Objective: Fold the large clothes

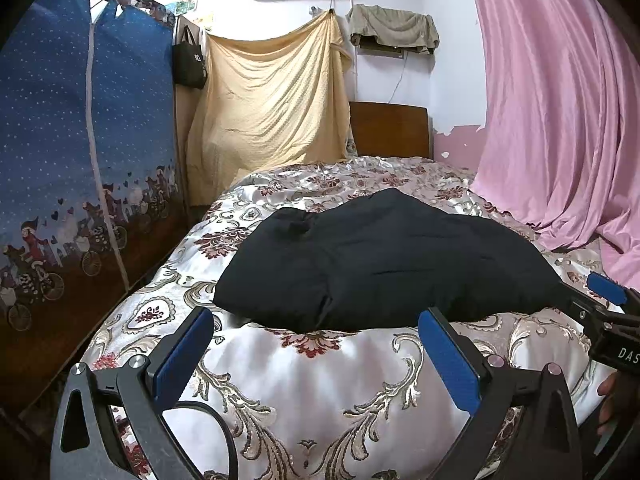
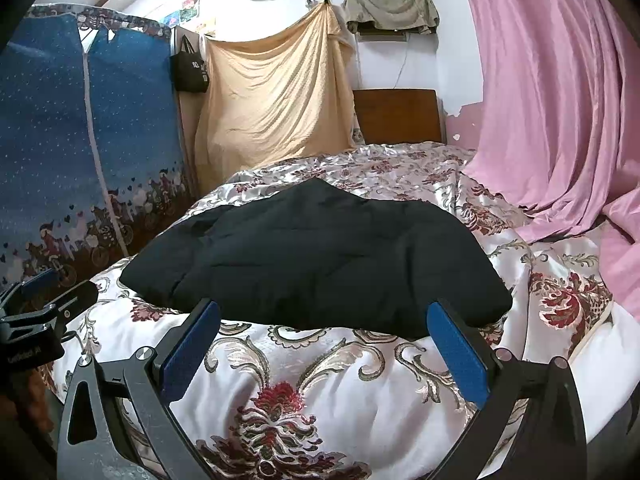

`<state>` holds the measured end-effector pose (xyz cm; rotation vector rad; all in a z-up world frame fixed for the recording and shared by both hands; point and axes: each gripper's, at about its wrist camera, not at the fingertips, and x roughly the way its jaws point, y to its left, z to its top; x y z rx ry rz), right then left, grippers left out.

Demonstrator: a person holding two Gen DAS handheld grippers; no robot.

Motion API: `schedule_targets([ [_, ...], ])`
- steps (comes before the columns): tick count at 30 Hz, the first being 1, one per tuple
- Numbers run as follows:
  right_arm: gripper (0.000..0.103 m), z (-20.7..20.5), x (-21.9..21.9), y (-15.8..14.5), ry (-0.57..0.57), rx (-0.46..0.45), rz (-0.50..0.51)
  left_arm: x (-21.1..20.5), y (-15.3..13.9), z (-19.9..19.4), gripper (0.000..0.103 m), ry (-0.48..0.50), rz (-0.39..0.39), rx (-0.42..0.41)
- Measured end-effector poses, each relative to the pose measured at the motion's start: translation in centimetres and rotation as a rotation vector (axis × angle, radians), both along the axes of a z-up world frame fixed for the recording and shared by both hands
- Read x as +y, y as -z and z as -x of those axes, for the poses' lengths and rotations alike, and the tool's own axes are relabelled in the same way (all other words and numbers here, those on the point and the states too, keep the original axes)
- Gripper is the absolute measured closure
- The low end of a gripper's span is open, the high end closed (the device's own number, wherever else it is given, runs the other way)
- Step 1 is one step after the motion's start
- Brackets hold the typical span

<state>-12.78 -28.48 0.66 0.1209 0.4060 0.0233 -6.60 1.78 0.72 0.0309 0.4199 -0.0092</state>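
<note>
A black garment [image 1: 384,260] lies in a puffy, quilted-looking heap on a bed covered by a shiny floral bedspread [image 1: 320,392]. It sits across the middle of the bed, its near edge just beyond both tools. A pink curtain [image 1: 560,100] hangs along the right side and spills onto the bed close to the garment's far right edge; a blue fabric wardrobe [image 1: 80,120] stands to the left.

The left gripper [image 1: 316,344] hovers over the bedspread with its blue-padded jaws spread wide and nothing between them. The right gripper [image 2: 324,340] is likewise spread wide and empty, pointing at the garment's near edge (its fingers also show at the right edge of the left camera's view).

Risks, as a judgement: the garment looks thick and already doubled, so a pinch may catch only the top layer and let the rest slide off. The bedspread seems slippery and loose, so a low grab could seize it together with the garment and drag it. Lifting toward the right could snag the curtain. Uneven pulls from the two tools would leave a crooked fold.
</note>
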Motion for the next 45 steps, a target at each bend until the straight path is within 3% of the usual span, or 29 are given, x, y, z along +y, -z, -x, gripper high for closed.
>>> schedule_targets([
  [45, 0.001, -0.07, -0.13, 0.06, 0.000, -0.004, 0.000, 0.36, 0.20, 0.07, 0.000, -0.002, 0.001, -0.003],
])
